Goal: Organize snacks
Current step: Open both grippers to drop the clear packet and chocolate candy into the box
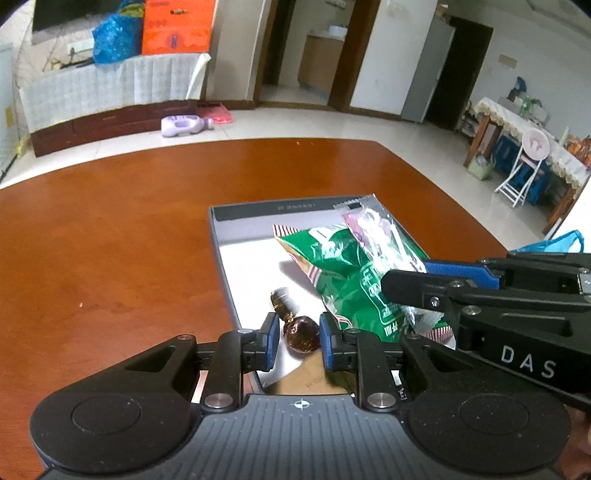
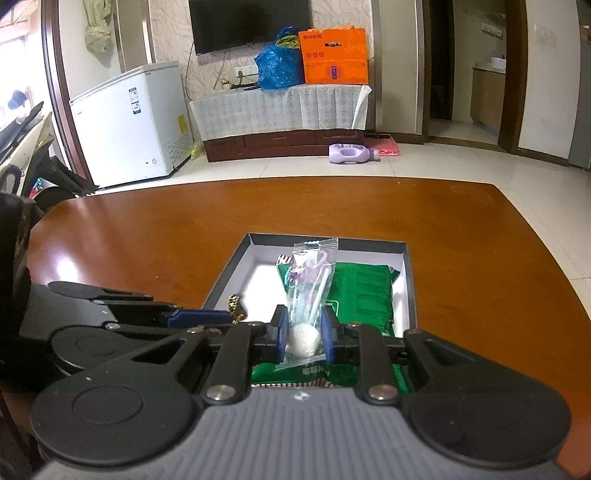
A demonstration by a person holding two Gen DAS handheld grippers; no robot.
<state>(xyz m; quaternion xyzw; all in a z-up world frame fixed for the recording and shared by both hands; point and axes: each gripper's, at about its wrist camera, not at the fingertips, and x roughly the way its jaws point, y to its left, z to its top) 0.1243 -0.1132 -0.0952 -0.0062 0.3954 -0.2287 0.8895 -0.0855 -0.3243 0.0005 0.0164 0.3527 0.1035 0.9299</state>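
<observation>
Occlusions and cut-offs, both wrist views

Box (image 1: 221, 251): near end hidden under left tool (image 1: 295, 341) body in left view. Green packet (image 2: 365, 295): near edge covered by right tool (image 2: 302, 338) in right view; print too blurred to read. Wrapped candy (image 1: 301, 332): twisted end blurred. Clear lollipop packet (image 2: 314, 273): its printing not legible. Desk (image 2: 480, 258): near edge out of frame in both views. Lettering on box wall too small to read.

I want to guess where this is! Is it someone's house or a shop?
Most likely a home's living room. A wall-mounted TV hangs above a cloth-covered cabinet, a white chest freezer stands nearby, and snacks sit in a box on a wooden table.
</observation>
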